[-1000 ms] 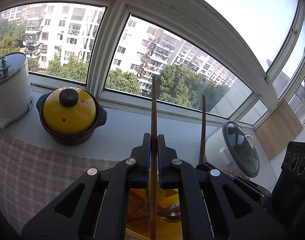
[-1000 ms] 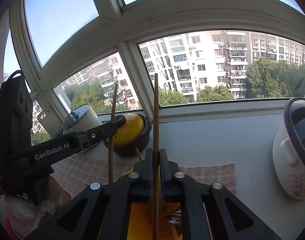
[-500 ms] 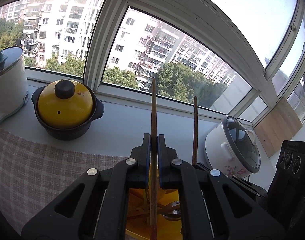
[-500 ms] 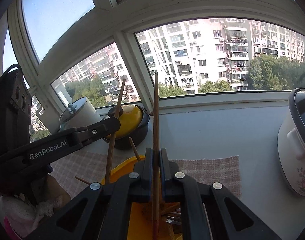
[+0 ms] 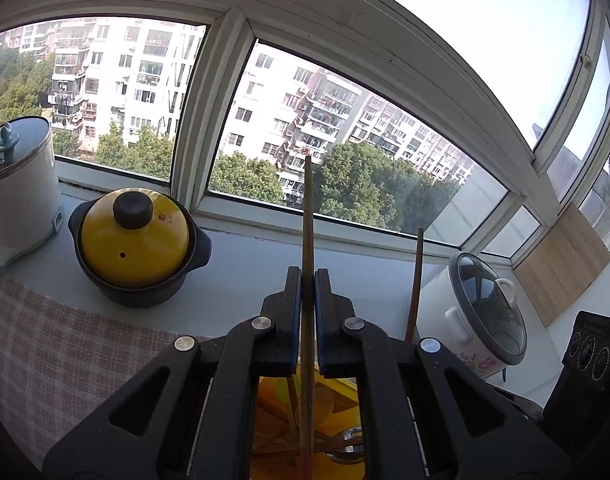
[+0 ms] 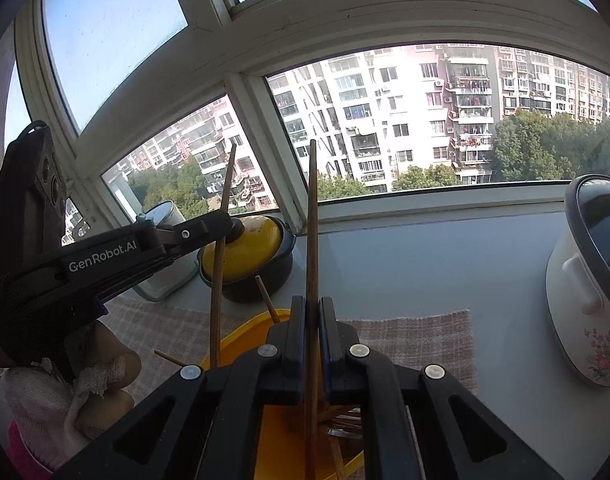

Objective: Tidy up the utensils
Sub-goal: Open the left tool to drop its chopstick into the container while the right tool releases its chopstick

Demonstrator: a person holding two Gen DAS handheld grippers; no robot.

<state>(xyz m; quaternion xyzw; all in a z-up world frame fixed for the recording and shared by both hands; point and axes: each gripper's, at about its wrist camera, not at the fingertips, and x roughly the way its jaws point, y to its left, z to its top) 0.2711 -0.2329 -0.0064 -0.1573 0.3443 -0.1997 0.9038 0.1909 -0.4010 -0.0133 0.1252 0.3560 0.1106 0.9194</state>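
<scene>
Both views have tipped slightly lower since a second ago; each claw stays clamped on one chopstick.
The left gripper point(image 5: 307, 316) pinches a thin brown wooden chopstick point(image 5: 307, 216), the right gripper point(image 6: 313, 340) its twin point(image 6: 312, 220); either may pivot and miss the round yellow plastic basin point(image 6: 241, 340).

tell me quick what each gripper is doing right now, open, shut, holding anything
Left gripper: shut on a chopstick, held upright.
Right gripper: shut on another chopstick, also upright.
</scene>
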